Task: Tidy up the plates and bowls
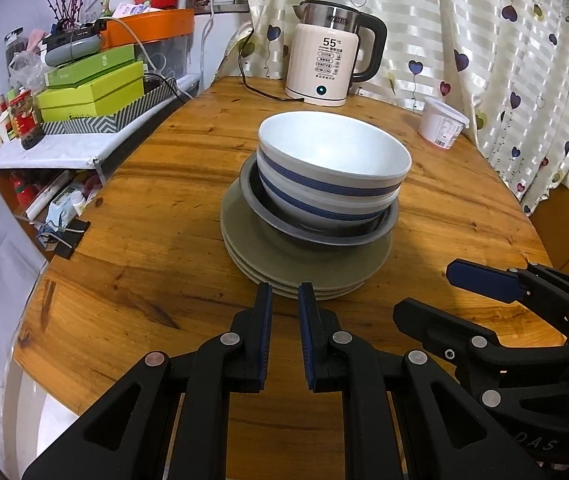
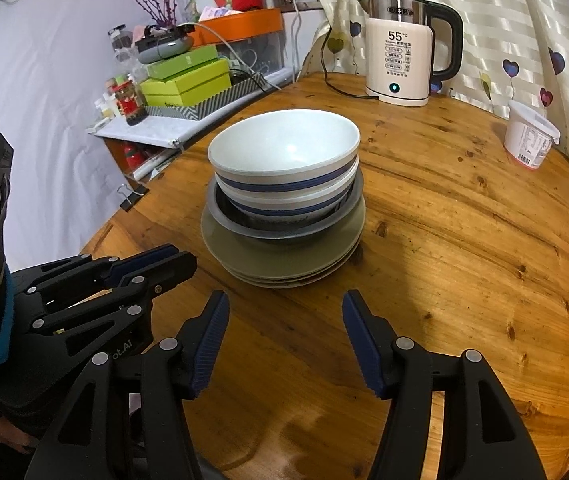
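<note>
Here, on the left: side shelf (image 1: 44, 152) crowded with green boxes (image 1: 92, 92) and small jars, labels too small to read, lower level mostly shadowed. Just beside it, round wooden desk (image 1: 144, 240), near edge cut off by the frame.

Low in the left wrist view, left tool (image 1: 285, 296): blue pads pressed nearly together, only a narrow slit between, nothing pinched, tips just short of the plate stack.

At the desk's middle, stack of grey-green plates (image 1: 304, 256), lying flat, exact count hard to tell from the layered rims. On top, grey metal dish (image 1: 324, 228), its inside mostly hidden. Nested in it, two blue-banded white bowls (image 1: 332, 160), upright, mouths facing up, lower one showing only its rim and band; anything beneath it not discernible.

Behind, white electric kettle (image 1: 324, 64), spout pointing left, handle right, cord trailing off toward the shelf.

Further right, right tool (image 2: 286, 300): fingers spread, empty, aimed at the stack but apart from it.

At the far right, white lidded tub (image 1: 442, 124) against the heart-print curtain (image 1: 504, 60).
</note>
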